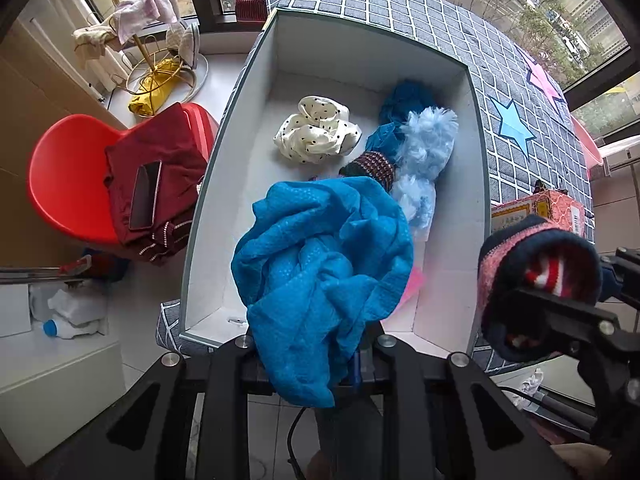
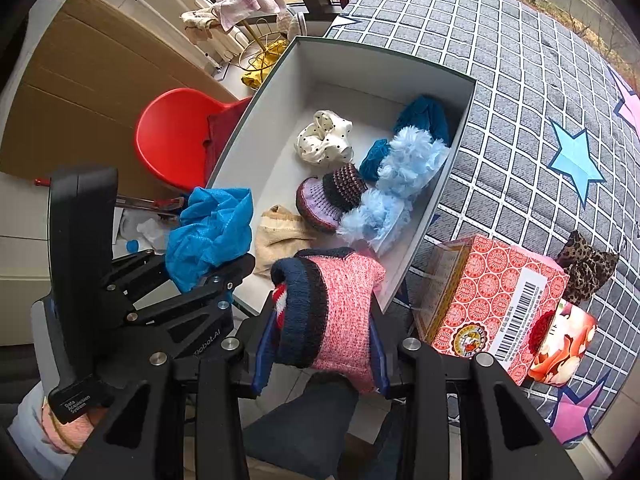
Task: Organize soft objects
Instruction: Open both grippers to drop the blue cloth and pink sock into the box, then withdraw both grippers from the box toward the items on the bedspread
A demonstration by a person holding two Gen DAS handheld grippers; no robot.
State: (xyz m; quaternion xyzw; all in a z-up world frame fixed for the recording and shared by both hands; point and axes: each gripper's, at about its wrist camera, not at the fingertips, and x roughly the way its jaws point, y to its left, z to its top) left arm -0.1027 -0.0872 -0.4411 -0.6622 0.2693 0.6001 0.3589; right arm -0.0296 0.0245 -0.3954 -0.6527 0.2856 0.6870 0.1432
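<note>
A white open box lies on a checked grey cushion. My left gripper is shut on a crumpled blue cloth, which hangs over the box's near end. To its right, beside the box's near corner, my right gripper is shut on a pink and navy knitted piece. Inside the box lie a cream dotted scrunchie, a fluffy light blue piece, a teal knit, a striped knit cap and a beige cloth.
A red patterned carton and a leopard-print bow sit on the checked cushion right of the box. Left of the box stands a red chair with a maroon garment and a phone. A gold rack stands by the window.
</note>
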